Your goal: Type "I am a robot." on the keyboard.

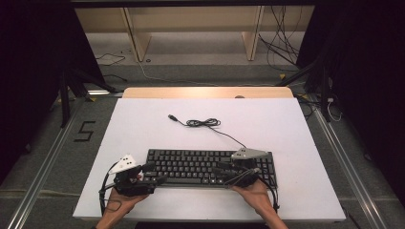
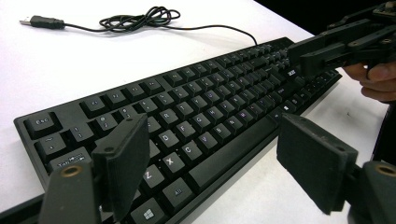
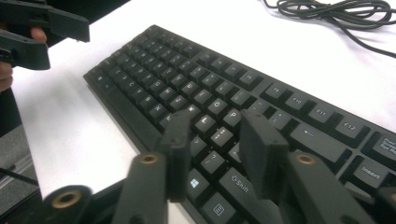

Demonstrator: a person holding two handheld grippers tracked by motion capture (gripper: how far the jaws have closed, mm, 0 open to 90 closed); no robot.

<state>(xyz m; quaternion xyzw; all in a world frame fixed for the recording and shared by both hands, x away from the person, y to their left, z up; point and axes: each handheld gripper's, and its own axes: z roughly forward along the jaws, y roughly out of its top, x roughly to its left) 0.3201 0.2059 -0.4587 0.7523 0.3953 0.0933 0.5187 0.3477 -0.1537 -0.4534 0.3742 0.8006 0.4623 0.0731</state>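
Note:
A black keyboard [image 1: 191,161] [image 2: 210,102] [image 3: 187,79] lies flat near the front of the white table. Its cable [image 1: 203,123] [image 2: 140,18] [image 3: 336,11] is coiled behind it and ends in a USB plug [image 1: 173,117] [image 2: 42,21]. My left gripper [image 1: 161,178] [image 2: 217,163] is open wide at the keyboard's front left corner, one jaw over the keys and the other over the table in front. My right gripper [image 1: 222,174] [image 3: 219,154] hovers low over the right-hand keys by Shift, jaws apart by a narrower gap, with nothing between them.
The white tabletop [image 1: 286,129] stretches behind and to both sides of the keyboard. A wooden strip [image 1: 205,92] borders its far edge. Beyond are shelf legs and loose floor cables [image 1: 282,47]. A metal rail [image 1: 43,167] runs along the floor at the left.

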